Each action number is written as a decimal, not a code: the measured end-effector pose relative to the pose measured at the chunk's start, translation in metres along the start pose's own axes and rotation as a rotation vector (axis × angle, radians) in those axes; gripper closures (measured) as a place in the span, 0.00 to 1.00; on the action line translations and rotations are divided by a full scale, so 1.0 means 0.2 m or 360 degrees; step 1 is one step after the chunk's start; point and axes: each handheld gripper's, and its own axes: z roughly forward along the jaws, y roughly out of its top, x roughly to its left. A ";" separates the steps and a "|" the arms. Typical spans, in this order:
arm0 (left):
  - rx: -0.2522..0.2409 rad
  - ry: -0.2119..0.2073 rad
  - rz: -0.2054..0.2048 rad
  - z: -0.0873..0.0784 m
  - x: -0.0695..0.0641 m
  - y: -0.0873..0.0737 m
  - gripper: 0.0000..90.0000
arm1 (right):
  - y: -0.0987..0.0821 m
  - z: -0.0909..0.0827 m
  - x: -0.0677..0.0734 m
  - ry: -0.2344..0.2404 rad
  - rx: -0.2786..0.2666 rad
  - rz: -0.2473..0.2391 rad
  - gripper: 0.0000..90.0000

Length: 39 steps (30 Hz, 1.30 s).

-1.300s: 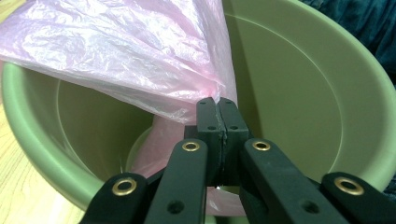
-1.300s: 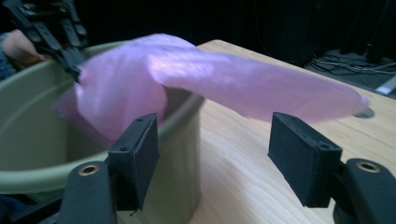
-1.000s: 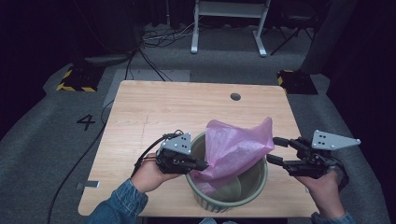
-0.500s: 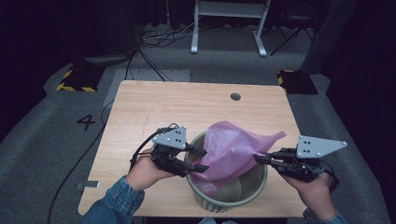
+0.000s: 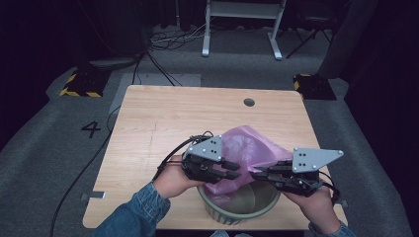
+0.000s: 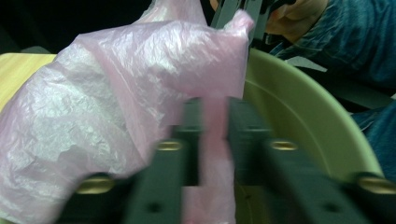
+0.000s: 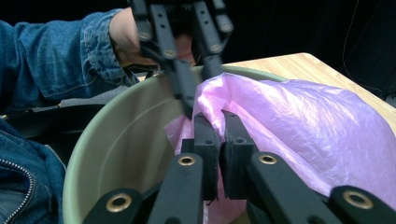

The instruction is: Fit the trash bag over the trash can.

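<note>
1. On the left side, a hand in a denim sleeve [image 5: 141, 207] holds the left gripper [image 5: 231, 170] over the near left rim of a pale green bin [image 5: 257, 207]. The left gripper view shows its jaws pressed together on a fold of a pink plastic bag [image 5: 247, 150], the film pinched between them.
2. In the middle, the bin stands at the near edge of the wooden table [image 5: 163, 118], between the two hands. The bag billows up above the bin's far side and drapes over its rim onto the tabletop; part of it hangs down inside.
3. On the right, the right gripper [image 5: 259, 174] reaches in over the bin from the other side, its tips close to those of the left one. In the right gripper view its jaws are clamped on a bunched edge of the bag [image 7: 299, 121], just above the bin's inner wall [image 7: 126, 140], with the left gripper [image 7: 194, 93] facing it on the same bunch.
4. Beyond the table, cables [image 5: 168, 39] lie on grey carpet.
</note>
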 end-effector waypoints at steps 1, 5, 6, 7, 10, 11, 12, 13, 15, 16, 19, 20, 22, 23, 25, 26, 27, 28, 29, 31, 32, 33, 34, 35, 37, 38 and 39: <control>0.0001 0.0010 -0.0003 0.00 0.00 0.00 0.97 | 0.00 0.00 0.00 0.0001 -0.0005 0.0003 0.94; -0.0032 0.0026 -0.0027 -0.02 0.00 -0.03 1.00 | -0.01 -0.02 -0.01 -0.0047 -0.0037 0.0037 0.72; -0.0040 0.0022 -0.0028 -0.03 0.00 -0.04 1.00 | -0.02 -0.04 -0.02 -0.0061 -0.0043 0.0044 0.68; -0.0041 0.0022 -0.0030 -0.04 -0.01 -0.05 1.00 | -0.03 -0.06 -0.03 -0.0080 -0.0053 0.0063 0.64; -0.0037 0.0022 -0.0027 -0.05 -0.02 -0.07 1.00 | -0.07 -0.14 -0.07 -0.0140 -0.0077 0.0138 0.58; -0.0030 0.0020 -0.0025 -0.05 -0.02 -0.07 1.00 | -0.09 -0.16 -0.09 -0.0155 -0.0085 0.0155 0.56; -0.0025 0.0023 -0.0025 -0.05 -0.02 -0.08 1.00 | -0.11 -0.18 -0.10 -0.0171 -0.0090 0.0178 0.55; -0.0023 0.0030 -0.0031 -0.05 -0.02 -0.08 1.00 | -0.12 -0.19 -0.11 -0.0183 -0.0094 0.0189 0.57; -0.0041 0.0033 -0.0038 -0.05 -0.02 -0.08 1.00 | -0.13 -0.21 -0.12 -0.0193 -0.0073 0.0191 0.75; -0.0062 0.0041 -0.0040 -0.05 -0.02 -0.08 0.97 | -0.14 -0.20 -0.12 -0.0205 -0.0052 0.0175 0.83; -0.0110 0.0077 -0.0064 -0.04 0.00 -0.04 0.59 | -0.11 -0.17 -0.10 -0.0167 -0.0037 0.0118 0.93; -0.0108 0.0081 -0.0053 -0.03 0.00 -0.03 0.53 | -0.10 -0.15 -0.09 -0.0150 -0.0029 0.0093 0.94; -0.0110 0.0105 -0.0007 -0.01 0.00 0.00 0.46 | -0.07 -0.12 -0.06 -0.0100 -0.0007 0.0049 0.95; -0.0108 0.0108 0.0007 0.00 0.00 0.01 0.43 | -0.05 -0.10 -0.05 -0.0075 -0.0003 0.0030 0.95; -0.0083 0.0078 0.0028 0.02 0.00 0.02 0.41 | -0.03 -0.08 -0.03 -0.0041 -0.0005 0.0000 0.95; -0.0066 0.0085 0.0031 0.03 0.00 0.02 0.41 | -0.01 -0.06 -0.02 -0.0026 -0.0013 -0.0015 0.95; -0.0052 0.0082 0.0024 0.04 0.00 0.03 0.40 | 0.00 -0.06 -0.02 -0.0016 -0.0024 -0.0021 0.96; -0.0042 0.0077 0.0017 0.04 0.01 0.03 0.42 | 0.01 -0.05 -0.01 0.0004 -0.0037 -0.0026 0.96; -0.0032 0.0058 0.0015 0.04 0.01 0.02 0.48 | 0.02 -0.04 -0.01 0.0013 -0.0045 -0.0029 0.96; -0.0027 0.0077 0.0027 0.03 0.00 0.02 0.66 | 0.04 -0.03 0.00 0.0033 -0.0056 -0.0051 0.96; -0.0023 0.0084 0.0031 0.02 0.00 0.01 0.81 | 0.05 -0.02 0.01 0.0035 -0.0055 -0.0063 0.96; -0.0035 0.0099 0.0032 0.01 -0.01 0.01 0.90 | 0.06 -0.02 0.01 0.0039 -0.0054 -0.0072 0.96; -0.0045 0.0104 0.0033 0.00 -0.01 0.01 0.97 | 0.06 -0.02 0.02 0.0042 -0.0053 -0.0080 0.94; -0.0052 0.0108 0.0034 -0.01 -0.01 0.00 0.99 | 0.06 -0.02 0.02 0.0044 -0.0055 -0.0081 0.88; -0.0058 0.0110 0.0037 -0.03 -0.02 -0.01 0.99 | 0.05 -0.04 0.01 0.0005 -0.0067 -0.0063 0.75; -0.0061 0.0108 0.0035 -0.03 -0.03 -0.02 0.99 | 0.04 -0.06 0.00 -0.0027 -0.0079 -0.0050 0.70; -0.0065 0.0104 0.0034 -0.04 -0.04 -0.03 0.99 | 0.02 -0.09 -0.01 -0.0048 -0.0097 -0.0024 0.66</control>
